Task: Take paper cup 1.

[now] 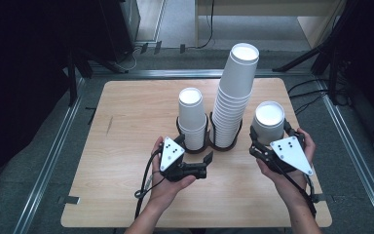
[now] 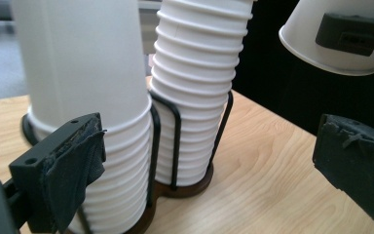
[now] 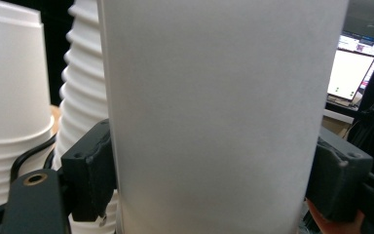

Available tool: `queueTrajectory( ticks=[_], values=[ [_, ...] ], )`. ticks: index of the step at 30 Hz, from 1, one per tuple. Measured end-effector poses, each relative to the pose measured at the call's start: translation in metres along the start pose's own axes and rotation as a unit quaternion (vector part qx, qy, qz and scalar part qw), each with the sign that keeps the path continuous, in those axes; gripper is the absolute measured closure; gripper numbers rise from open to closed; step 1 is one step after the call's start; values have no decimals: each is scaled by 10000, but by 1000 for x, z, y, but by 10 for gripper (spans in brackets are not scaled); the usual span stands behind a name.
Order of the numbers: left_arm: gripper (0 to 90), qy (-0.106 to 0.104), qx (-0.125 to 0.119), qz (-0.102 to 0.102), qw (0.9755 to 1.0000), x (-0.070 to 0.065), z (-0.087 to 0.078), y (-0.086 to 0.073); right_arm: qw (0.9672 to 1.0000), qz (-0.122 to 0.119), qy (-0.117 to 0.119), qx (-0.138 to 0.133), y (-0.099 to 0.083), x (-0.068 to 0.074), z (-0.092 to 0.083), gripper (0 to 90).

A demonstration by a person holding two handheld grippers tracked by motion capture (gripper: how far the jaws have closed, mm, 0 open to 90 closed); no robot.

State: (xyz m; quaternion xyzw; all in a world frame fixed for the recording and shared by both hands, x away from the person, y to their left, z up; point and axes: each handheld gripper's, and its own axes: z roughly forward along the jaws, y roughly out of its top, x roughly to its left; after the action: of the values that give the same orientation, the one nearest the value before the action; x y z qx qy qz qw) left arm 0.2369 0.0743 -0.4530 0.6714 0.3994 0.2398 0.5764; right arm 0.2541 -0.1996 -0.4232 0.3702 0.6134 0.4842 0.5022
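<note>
A light wooden table [image 1: 126, 195] carries a dark two-ring cup holder [image 1: 222, 145] filled with two stacks of white cups.

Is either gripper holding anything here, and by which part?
The right gripper clamps an upside-down white paper cup across its side wall. The left gripper is open and holds nothing.

Two cup stacks [image 1: 192, 119] [image 1: 233, 97], one loose cup [image 1: 269, 122], two grippers [image 1: 205, 160] [image 1: 269, 139].

Grey floor [image 1: 185, 24] surrounds a pale wooden table [image 1: 126, 146].
</note>
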Motion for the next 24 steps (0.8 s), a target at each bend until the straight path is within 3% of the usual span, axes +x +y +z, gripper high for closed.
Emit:
queueTrajectory(
  ticks=[4,9,13,19,24],
  values=[
    [0,13,111,-71,9999,4,-10,-9,10000,-43,54,63,-8,9,-2,183],
    [0,-21,295,46,9996,8,-16,-18,9997,-25,203,153,-18,21,-2,177],
    [0,-12,313,-56,9995,13,-18,-22,9994,-66,277,185,-23,29,-3,176],
    [0,-12,309,20,9995,14,-19,-22,9984,-395,331,229,-32,44,-1,176],
    [0,-102,320,25,9994,14,-20,-23,9944,-981,339,223,-41,57,0,176]
  ],
)
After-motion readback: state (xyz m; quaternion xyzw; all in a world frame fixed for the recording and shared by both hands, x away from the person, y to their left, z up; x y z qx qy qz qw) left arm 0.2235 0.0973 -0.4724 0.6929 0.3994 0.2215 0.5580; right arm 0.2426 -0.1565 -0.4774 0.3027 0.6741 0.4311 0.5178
